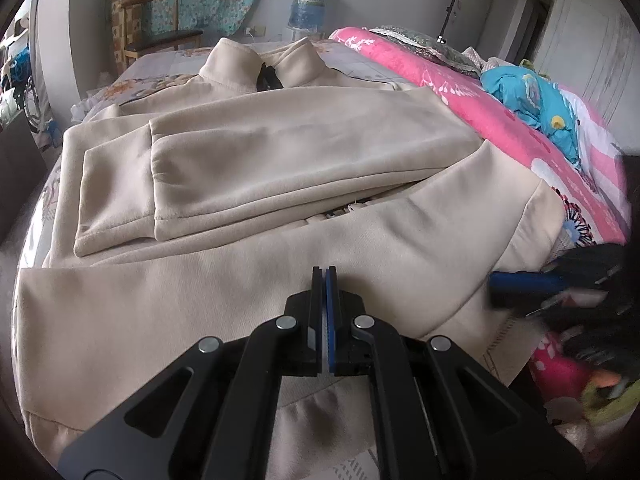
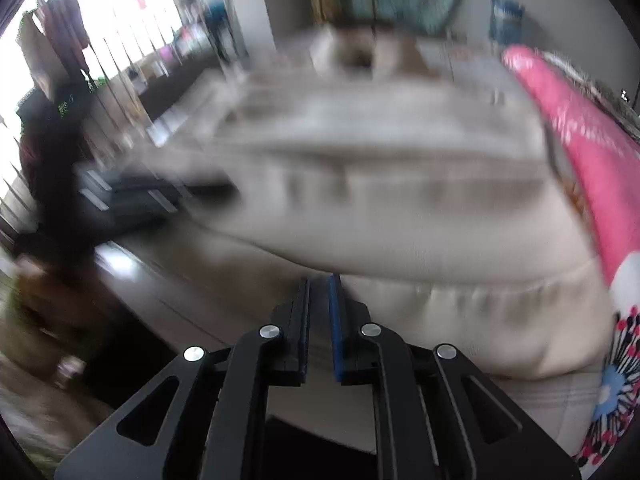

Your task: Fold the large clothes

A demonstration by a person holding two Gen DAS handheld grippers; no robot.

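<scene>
Left wrist view, jaws: the left gripper (image 1: pixel 325 270) has its jaws pressed together with nothing between them, tips low over the near cloth.
Right wrist view, jaws: the right gripper (image 2: pixel 320 278) shows a narrow gap between its jaws, no cloth in it; the picture is blurred, so whether the tips touch the hem I cannot tell.
Just beyond the jaws: the jacket (image 1: pixel 280 168), cream, lies flat on the bed (image 1: pixel 532 364), its bottom hem nearest both grippers.
Further out: both sleeves (image 1: pixel 240 184) are folded across the body, cuffs to the left of the left jaws.
Far end: the collar (image 1: pixel 260 62), with a pink blanket (image 1: pixel 460 80) to the right of it.
Step in hand: sleeves look done; the body fold, hem toward collar, is not yet made.
Next move calls for: each gripper opening and pinching a hem corner, then lifting both together and carrying the hem evenly toward the collar.
</scene>
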